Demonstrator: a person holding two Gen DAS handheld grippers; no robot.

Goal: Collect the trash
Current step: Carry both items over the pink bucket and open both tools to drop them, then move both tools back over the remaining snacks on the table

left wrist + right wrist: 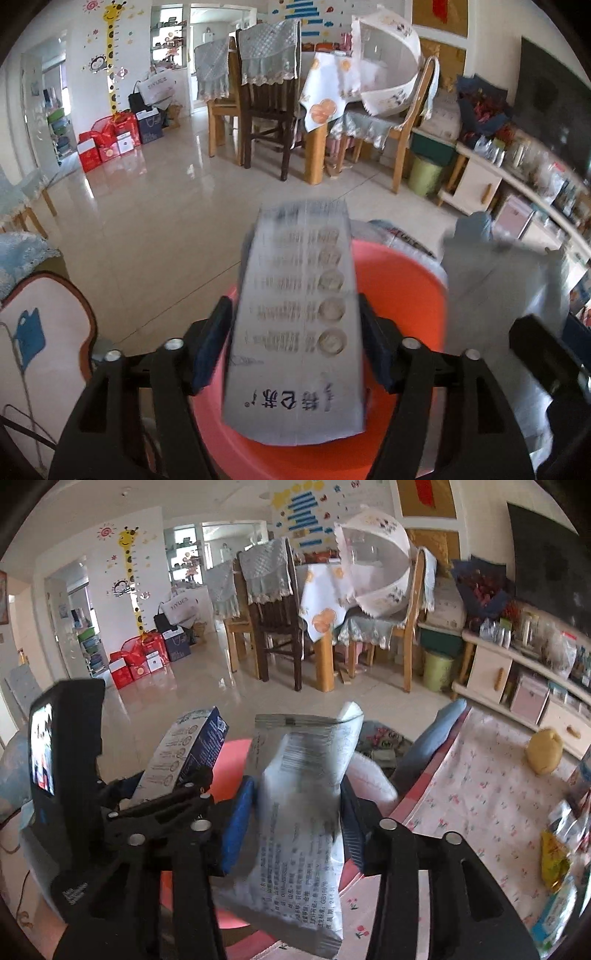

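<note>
While blurred, flat printed carton (295, 314), crinkled foil pouch (303, 812)

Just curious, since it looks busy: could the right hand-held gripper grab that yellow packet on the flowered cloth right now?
Probably not yet. The right hand-held gripper has a silver bag filling the space between its jaws, over the red bin. With that gone, the flowered cloth up to the yellow packet looks unobstructed.

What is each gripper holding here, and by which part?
Seemingly nothing: box lies between the open pads of the left gripper, pouch between those of the right gripper, both apparently unclamped.
</note>
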